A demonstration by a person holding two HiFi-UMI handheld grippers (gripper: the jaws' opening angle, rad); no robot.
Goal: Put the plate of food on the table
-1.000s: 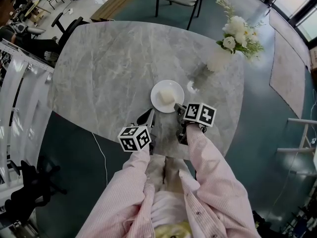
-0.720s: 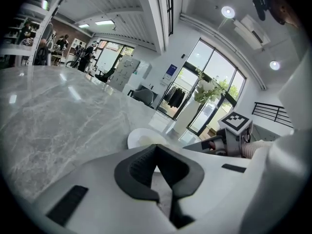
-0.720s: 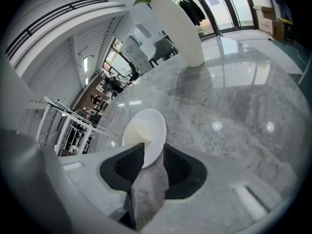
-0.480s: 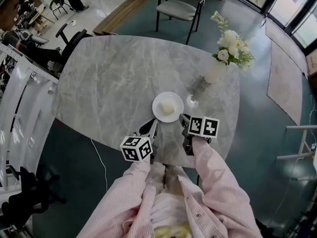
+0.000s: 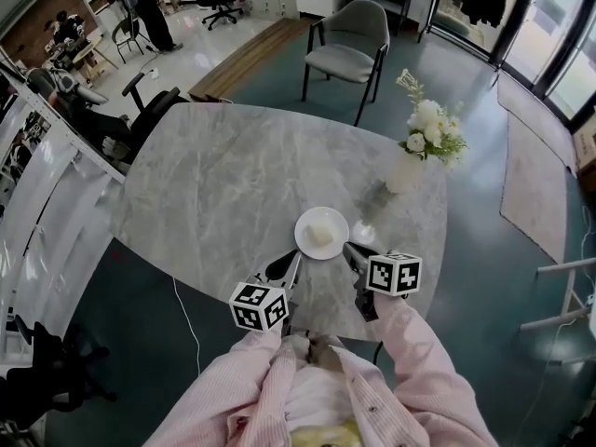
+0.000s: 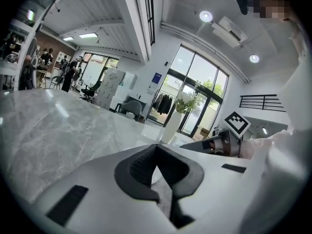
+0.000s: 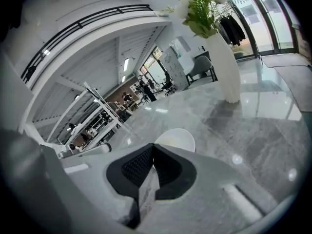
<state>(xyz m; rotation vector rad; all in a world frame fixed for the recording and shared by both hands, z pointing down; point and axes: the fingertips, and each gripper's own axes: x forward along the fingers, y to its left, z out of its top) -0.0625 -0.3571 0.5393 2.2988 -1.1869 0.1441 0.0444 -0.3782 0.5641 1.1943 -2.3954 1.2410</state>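
Observation:
A white plate (image 5: 321, 233) with a pale piece of food (image 5: 319, 236) rests flat on the grey marble table (image 5: 214, 184), near its front edge. My right gripper (image 5: 349, 248) sits just right of the plate and apart from it, shut with nothing between its pads. In the right gripper view the plate (image 7: 178, 139) shows just beyond the closed right gripper (image 7: 153, 148). My left gripper (image 5: 292, 260) lies in front of the plate on its left side, not touching it. In its own view the left gripper (image 6: 156, 148) is shut and empty.
A white vase of flowers (image 5: 412, 161) stands at the table's right side, beyond the plate. A grey chair (image 5: 349, 54) stands behind the table and a black office chair (image 5: 140, 119) at its left. The table's front edge runs just under both grippers.
The right gripper's jaws have gone from open at the plate's rim to shut, and it has drawn back a little. The plate stays on the table. The view has lifted.

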